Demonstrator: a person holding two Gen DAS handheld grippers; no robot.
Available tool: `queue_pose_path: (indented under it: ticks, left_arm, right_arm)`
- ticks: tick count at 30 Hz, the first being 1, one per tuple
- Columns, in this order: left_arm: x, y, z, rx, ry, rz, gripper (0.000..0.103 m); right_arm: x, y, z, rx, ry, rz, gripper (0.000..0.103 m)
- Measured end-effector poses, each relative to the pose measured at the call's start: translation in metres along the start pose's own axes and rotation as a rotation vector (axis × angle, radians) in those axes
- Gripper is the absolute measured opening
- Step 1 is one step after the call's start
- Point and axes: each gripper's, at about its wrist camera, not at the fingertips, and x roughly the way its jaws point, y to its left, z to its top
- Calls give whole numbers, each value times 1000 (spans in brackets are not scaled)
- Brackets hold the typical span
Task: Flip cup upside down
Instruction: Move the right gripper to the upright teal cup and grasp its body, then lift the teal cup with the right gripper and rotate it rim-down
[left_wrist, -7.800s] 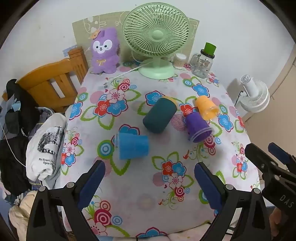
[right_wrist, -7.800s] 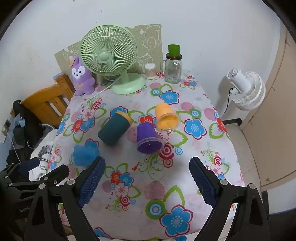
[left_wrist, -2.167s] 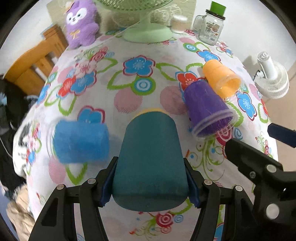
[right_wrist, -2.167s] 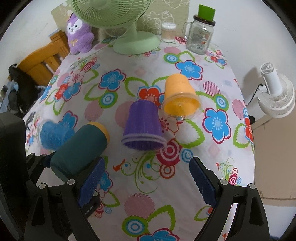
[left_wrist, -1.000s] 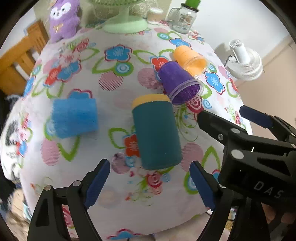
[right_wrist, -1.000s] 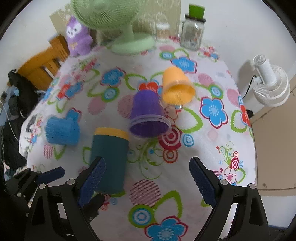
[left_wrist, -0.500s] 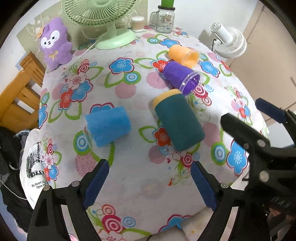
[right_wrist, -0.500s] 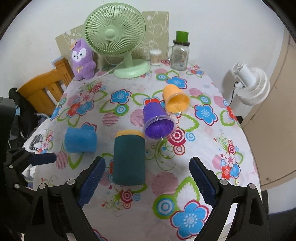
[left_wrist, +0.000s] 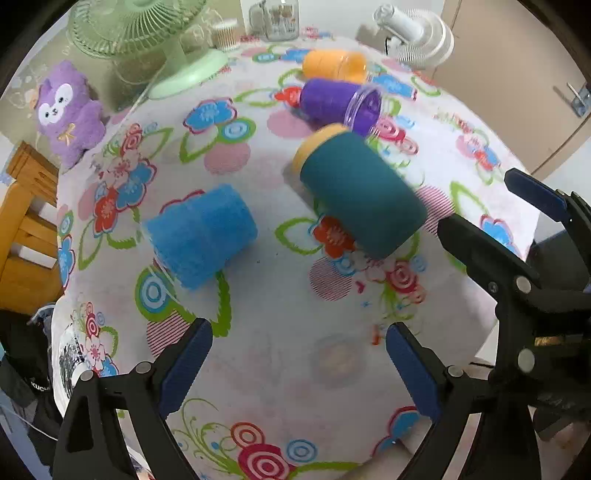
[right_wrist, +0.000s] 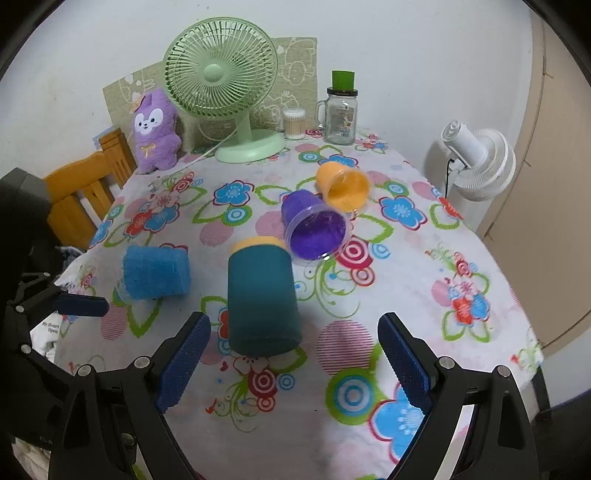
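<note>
A dark teal cup (right_wrist: 260, 297) with a yellow end (right_wrist: 256, 243) stands on the flowered table, yellow end up; it also shows in the left wrist view (left_wrist: 360, 195). A blue cup (left_wrist: 201, 236) (right_wrist: 155, 272) lies on its side to the left of it. A purple cup (right_wrist: 314, 225) (left_wrist: 340, 103) and an orange cup (right_wrist: 343, 184) (left_wrist: 334, 66) lie on their sides behind. My left gripper (left_wrist: 295, 365) is open and empty, pulled back from the cups. My right gripper (right_wrist: 293, 358) is open and empty, just in front of the teal cup.
A green desk fan (right_wrist: 225, 96), a purple plush toy (right_wrist: 153, 129), a glass jar with a green lid (right_wrist: 340, 110) and a small cotton-swab tub (right_wrist: 294, 123) stand at the table's back. A white fan (right_wrist: 476, 162) stands off the right edge. A wooden chair (right_wrist: 85, 184) is at left.
My left gripper has let go of the teal cup, which now stands on the table, and has drawn back and swung to the left. My right gripper has backed off a little.
</note>
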Motion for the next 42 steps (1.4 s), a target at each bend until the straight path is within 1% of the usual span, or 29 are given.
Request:
queue_pose_path:
  ticks: [1,4,10,15,20,25,27,29,31,34,39,42]
  left_arm:
    - [3,1,-1,9,2,3,96]
    - [14,2,-2,49,5,42,96]
    - [29,3,-2,121,-11,82,96]
    - [40,8,-1,154,-12,85,96]
    - [45,10,-3,177,-9,80,96]
    - [46,12,-4,173,-17,73,96]
    - [47,13,-4,168,-19,73,96]
    - [49,13,-4,164,-21,74,96]
    - [49,14,-3,159,-25,77,96]
    - [49,14,-3,149,-33,73,96]
    - [47,13,-4,141,-46,89,96]
    - [45,14,-5,128,-48,98,96]
  right_arm:
    - [2,1,-3,0,-9,0,94]
    - [10,4,-14,3,-47,11,94]
    - [33,6,-27,-9,-69,16,93]
    - [47,8,-35,-23,-84,20,90]
    - [58,15,-38,-26,-90,29,90]
    - [65,16,-40,-14,-114,30,88]
    - [67,16,-39,-9,-121,38,83]
    - [71,15,-39,-8,-100,55,81]
    - [72,15,-39,-2,-96,50,79]
    - [74,15,-39,-3,-91,51,71]
    - [71,20,-40,-22,-107,15,69]
    - [67,21,-36,-35,-126,43,68]
